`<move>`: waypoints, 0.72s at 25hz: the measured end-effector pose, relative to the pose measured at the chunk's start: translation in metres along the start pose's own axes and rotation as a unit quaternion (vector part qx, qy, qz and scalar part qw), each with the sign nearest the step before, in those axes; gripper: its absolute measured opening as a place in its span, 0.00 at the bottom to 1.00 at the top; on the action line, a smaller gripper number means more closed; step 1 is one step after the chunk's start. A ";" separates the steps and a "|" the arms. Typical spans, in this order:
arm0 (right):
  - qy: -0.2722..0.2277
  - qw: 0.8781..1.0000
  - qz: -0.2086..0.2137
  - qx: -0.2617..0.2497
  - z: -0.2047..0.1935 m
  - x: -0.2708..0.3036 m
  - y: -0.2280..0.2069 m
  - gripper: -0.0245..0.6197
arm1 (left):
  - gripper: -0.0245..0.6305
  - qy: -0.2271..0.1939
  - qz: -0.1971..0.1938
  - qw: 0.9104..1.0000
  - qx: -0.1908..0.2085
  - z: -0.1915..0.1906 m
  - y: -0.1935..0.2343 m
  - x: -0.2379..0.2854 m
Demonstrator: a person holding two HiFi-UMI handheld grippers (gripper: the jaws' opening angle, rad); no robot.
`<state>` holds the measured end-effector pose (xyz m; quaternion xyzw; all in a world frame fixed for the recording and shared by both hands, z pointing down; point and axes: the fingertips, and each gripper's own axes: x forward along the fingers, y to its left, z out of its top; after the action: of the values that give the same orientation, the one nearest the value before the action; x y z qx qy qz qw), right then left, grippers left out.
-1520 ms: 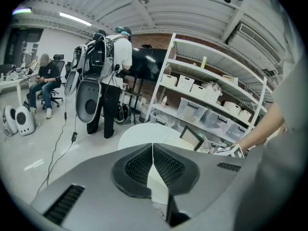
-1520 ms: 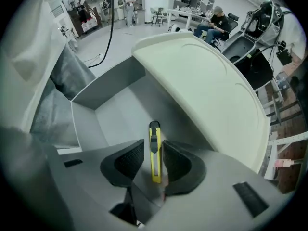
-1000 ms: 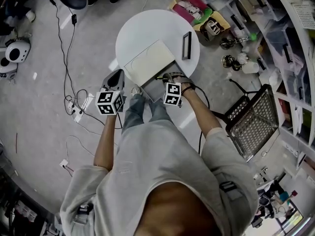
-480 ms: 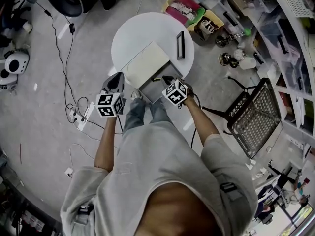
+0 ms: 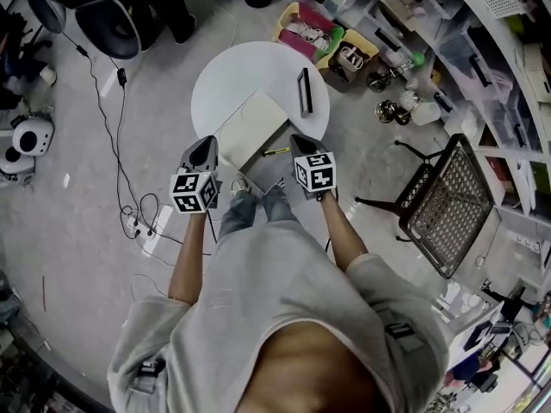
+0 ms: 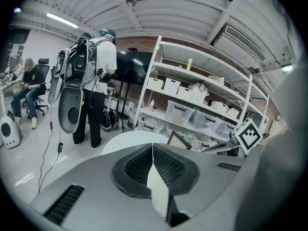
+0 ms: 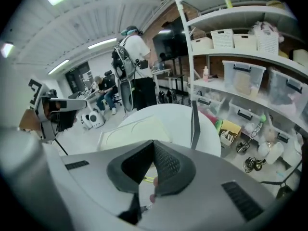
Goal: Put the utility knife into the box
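Observation:
A flat white box lies with its lid down on the round white table. The thin yellow utility knife lies by the box's near right edge, and it shows as a yellow sliver under my right jaws. My right gripper hovers just right of the knife, its jaws shut with nothing seen between them. To the left of the box, off the table's edge, my left gripper is shut and empty. The box lies ahead of my right jaws.
A thin black frame stands on edge on the table's right side. A black mesh chair stands at the right, with shelves of bins behind it. Cables trail on the floor at the left. A person stands beyond the table.
My right gripper has drawn back from the box's near corner toward the person, leaving the yellow knife beside the box. The left gripper has barely moved.

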<state>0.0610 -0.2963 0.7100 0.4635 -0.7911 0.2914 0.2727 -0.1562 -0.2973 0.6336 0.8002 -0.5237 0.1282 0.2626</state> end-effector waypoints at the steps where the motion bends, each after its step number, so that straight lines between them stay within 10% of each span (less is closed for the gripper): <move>1: -0.014 1.000 -0.005 0.007 0.007 -0.005 -0.002 0.09 | 0.07 -0.004 0.000 1.000 0.001 0.003 -0.001 0.000; 18: -0.197 0.977 -0.058 -0.062 0.158 -0.069 -0.016 0.08 | 0.07 -0.103 0.003 0.993 0.060 0.113 0.000 0.000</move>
<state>0.0792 -0.3760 0.5568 0.5391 -0.8177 0.1279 0.1560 -0.1643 -0.3602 0.5404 0.8217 -0.5420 0.0774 0.1581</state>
